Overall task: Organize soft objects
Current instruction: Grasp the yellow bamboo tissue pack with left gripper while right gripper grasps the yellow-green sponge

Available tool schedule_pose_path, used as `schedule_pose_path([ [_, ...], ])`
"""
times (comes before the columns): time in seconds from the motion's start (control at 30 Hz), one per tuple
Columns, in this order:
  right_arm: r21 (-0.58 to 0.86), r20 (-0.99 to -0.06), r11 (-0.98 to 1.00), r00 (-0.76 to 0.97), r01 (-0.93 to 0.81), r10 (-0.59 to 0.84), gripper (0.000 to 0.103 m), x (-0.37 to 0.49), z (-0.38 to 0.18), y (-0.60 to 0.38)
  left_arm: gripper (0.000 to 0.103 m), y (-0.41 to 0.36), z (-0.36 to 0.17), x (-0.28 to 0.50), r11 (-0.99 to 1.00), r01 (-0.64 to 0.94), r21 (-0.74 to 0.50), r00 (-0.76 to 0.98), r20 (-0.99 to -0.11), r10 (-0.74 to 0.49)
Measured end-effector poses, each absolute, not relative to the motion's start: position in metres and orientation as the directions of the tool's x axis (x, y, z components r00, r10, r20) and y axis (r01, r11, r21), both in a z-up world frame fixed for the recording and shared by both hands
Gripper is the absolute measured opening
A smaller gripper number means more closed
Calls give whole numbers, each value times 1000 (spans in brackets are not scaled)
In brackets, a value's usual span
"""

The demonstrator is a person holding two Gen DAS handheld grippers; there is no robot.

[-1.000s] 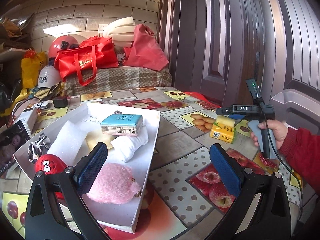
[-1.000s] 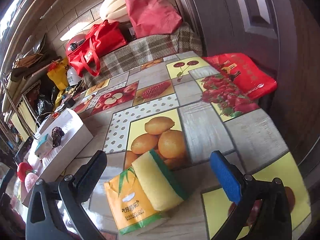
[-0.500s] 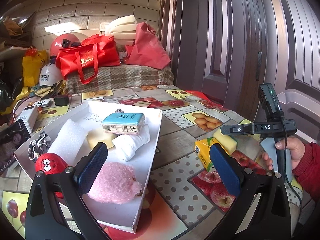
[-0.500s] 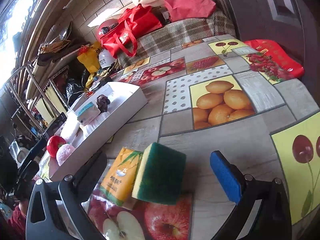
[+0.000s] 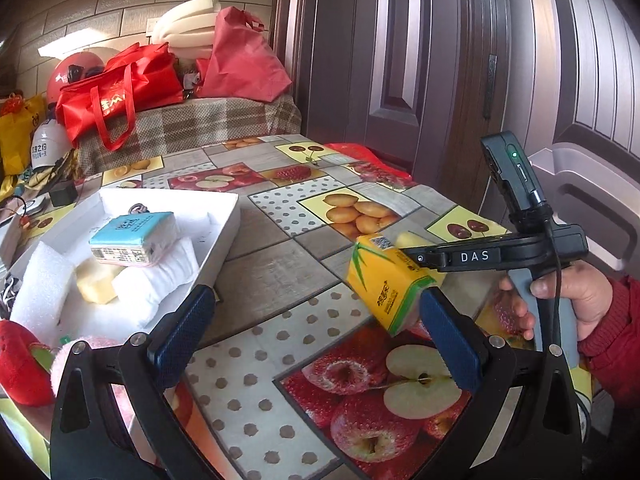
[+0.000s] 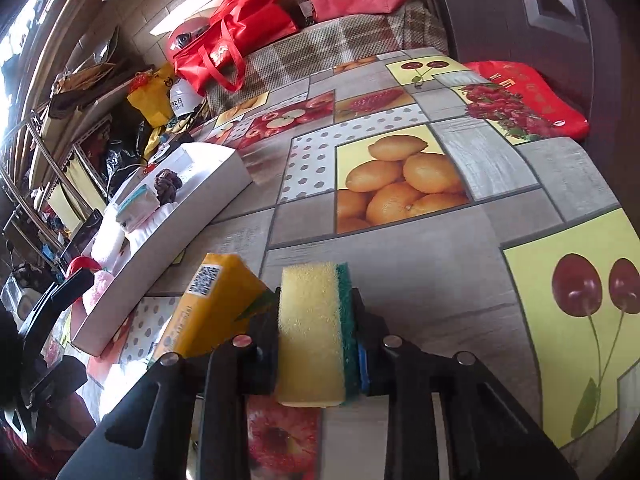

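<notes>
Your right gripper [image 6: 316,344] is closing its fingers on the yellow-and-green rectangular sponge [image 6: 314,332]; your left gripper's [image 5: 316,334] fingers are standing spread, pinching nothing.

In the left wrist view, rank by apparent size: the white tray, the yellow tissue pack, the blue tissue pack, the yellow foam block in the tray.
1. white tray
2. yellow tissue pack, though it is nearer the camera, which enlarges it
3. blue tissue pack
4. yellow foam block, partly hidden under the blue pack, so its rank is unsure

Red plush toy [image 5: 18,364] cropped by edge
</notes>
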State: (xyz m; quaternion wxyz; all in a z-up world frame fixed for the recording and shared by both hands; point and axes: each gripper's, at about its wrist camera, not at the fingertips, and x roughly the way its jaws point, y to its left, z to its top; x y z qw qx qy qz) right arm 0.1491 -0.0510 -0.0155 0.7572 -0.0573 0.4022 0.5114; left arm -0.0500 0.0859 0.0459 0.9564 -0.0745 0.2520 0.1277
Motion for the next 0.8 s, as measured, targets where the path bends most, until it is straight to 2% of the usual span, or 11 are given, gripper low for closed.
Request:
schedule_pose_path([
  [0.1, 286, -673, 512, 211, -810, 709, 27, 155, -14, -63, 103, 81, 38, -20, 961, -265, -82, 804, -569, 173],
  [0.3, 297, -666, 508, 206, -808, 717, 28, 156, -15, -66, 102, 71, 36, -2, 966, -239, -93, 797, -587, 141],
  [0.5, 97, -681, 599, 386, -795, 622, 27, 161, -6, -79, 102, 63, 30, 22, 961, -248, -124, 764, -635, 115],
  [0.7, 218, -683, 609, 327, -762, 653, 27, 184, -12, -94, 102, 49, 22, 63, 915, -375, -146, 712, -678, 184],
  [0.8, 235, -680, 607, 318, -759, 661, 27, 184, -13, -95, 102, 43, 19, 76, 917, -389, -90, 674, -707, 216],
])
